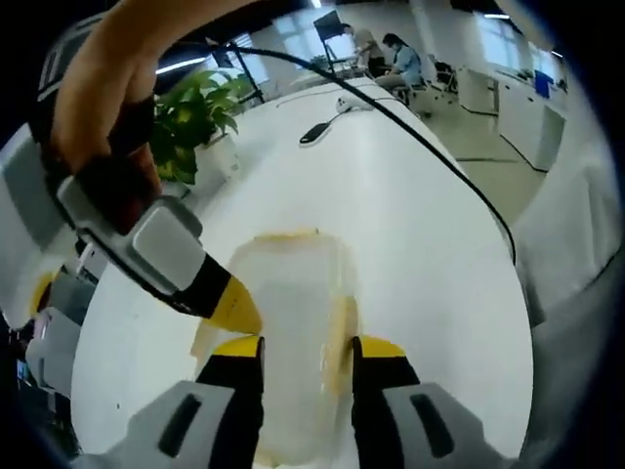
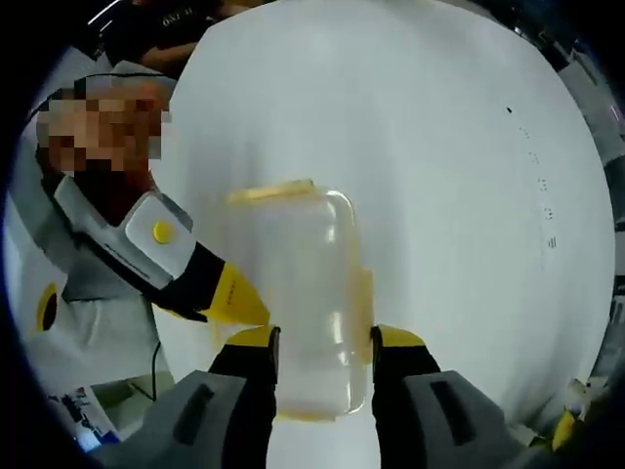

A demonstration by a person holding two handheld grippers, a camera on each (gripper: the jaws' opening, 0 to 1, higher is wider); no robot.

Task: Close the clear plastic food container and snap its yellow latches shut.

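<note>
The clear plastic container [image 1: 298, 293] lies on the white table [image 1: 420, 254] with its lid on. One yellow latch [image 1: 288, 235] runs along its far end and another [image 1: 343, 332] along its right side. My left gripper [image 1: 308, 348] is open, its yellow-tipped jaws straddling the container's near end. A hand brings the right gripper [image 1: 234, 305] in from the left, tip against the container's left edge. From the right gripper view, the container [image 2: 293, 283] sits between the open jaws of my right gripper [image 2: 324, 342], and the left gripper [image 2: 236, 296] touches its left side.
A potted plant [image 1: 195, 117] stands at the table's left edge. A black cable [image 1: 410, 132] crosses the table beyond the container, near a small dark device [image 1: 314, 134]. People sit at desks [image 1: 395, 63] in the distance. A person [image 2: 107, 264] stands close at the table's left.
</note>
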